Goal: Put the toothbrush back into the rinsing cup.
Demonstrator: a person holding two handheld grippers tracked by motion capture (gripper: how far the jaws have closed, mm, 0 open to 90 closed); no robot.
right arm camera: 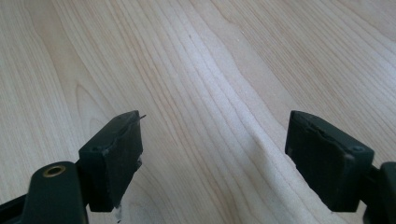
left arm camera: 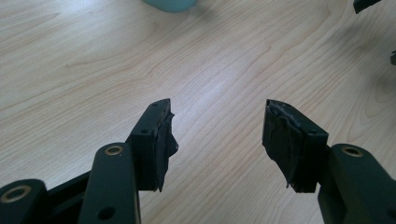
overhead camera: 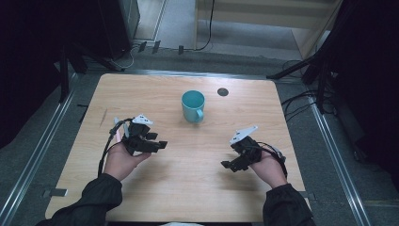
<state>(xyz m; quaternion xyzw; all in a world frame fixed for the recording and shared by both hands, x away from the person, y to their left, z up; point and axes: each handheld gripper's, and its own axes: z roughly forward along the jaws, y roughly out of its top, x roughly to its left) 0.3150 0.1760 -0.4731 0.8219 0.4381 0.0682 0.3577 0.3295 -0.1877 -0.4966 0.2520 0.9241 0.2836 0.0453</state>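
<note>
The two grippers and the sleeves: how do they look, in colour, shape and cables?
The left gripper and the right gripper are black, each with a grey three-cornered plate on top, a black cable, brass-coloured pivot rings and worn black pads. Both sleeves are black with gathered cuffs.

No readable text, labels, brands or numbers anywhere: cup [overhead camera: 193, 106], table [overhead camera: 188, 188] and gripper parts all carry no legible markings.

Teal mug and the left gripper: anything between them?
Nothing. In the high view only bare wood table separates the teal mug from the left gripper; the left gripper view agrees.
</note>
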